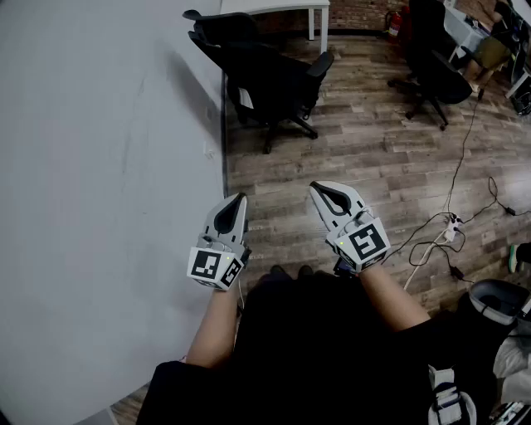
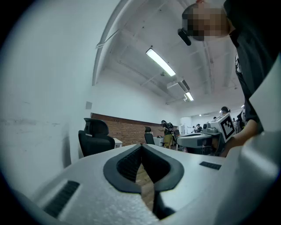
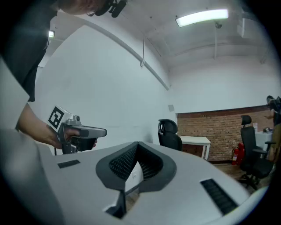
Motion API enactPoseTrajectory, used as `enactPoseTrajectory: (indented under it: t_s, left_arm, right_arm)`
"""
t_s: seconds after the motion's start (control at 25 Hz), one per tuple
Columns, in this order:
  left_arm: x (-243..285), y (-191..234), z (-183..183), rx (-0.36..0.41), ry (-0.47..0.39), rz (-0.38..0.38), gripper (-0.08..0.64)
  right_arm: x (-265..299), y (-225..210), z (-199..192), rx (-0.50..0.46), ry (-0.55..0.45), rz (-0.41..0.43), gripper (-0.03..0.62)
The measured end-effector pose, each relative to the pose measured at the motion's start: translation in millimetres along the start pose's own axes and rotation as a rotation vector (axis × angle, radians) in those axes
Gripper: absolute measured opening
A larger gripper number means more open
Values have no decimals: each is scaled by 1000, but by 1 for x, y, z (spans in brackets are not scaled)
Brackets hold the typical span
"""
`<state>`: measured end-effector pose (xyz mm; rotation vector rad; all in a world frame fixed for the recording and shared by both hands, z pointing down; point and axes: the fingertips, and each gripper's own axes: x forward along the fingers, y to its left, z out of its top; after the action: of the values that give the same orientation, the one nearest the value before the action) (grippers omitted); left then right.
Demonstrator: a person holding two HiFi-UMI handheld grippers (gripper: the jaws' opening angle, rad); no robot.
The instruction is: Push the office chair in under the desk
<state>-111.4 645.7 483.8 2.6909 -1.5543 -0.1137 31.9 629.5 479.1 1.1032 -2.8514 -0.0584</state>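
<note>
A black office chair (image 1: 264, 76) stands on the wood floor beside the white wall, a little out from a white desk (image 1: 275, 7) at the far end. In the left gripper view the chair (image 2: 94, 141) and the desk (image 2: 117, 142) appear far ahead, and the right gripper view shows the chair (image 3: 170, 136) in front of the desk (image 3: 196, 140). My left gripper (image 1: 240, 200) and right gripper (image 1: 316, 190) are held level side by side, well short of the chair. Both are shut with nothing between their jaws.
A white wall (image 1: 99, 166) runs along the left. A second black chair (image 1: 435, 73) stands at the far right. Cables and a power strip (image 1: 452, 229) lie on the floor to the right. A red fire extinguisher (image 1: 394, 23) stands by the brick wall.
</note>
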Motion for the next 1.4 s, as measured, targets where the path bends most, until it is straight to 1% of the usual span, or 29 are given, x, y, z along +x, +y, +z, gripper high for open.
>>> enactPoseTrajectory:
  t_s: [0.36, 0.68, 1.0, 1.24, 1.4]
  left_arm:
    - [3, -2, -9, -4, 4, 11, 15]
    - [7, -3, -10, -7, 6, 25, 15]
    - [11, -8, -11, -1, 9, 9, 15]
    - [9, -11, -11, 16, 19, 14, 15]
    - [6, -10, -15, 15, 28, 21, 15]
  right_arm:
    - [-2, -6, -11, 6, 6, 10, 5]
    - [-3, -20, -10, 13, 7, 4, 5]
    - [-6, -17, -10, -5, 10, 15, 5]
    - [-10, -18, -13, -2, 8, 15, 5]
    - [-9, -17, -14, 6, 9, 22, 5]
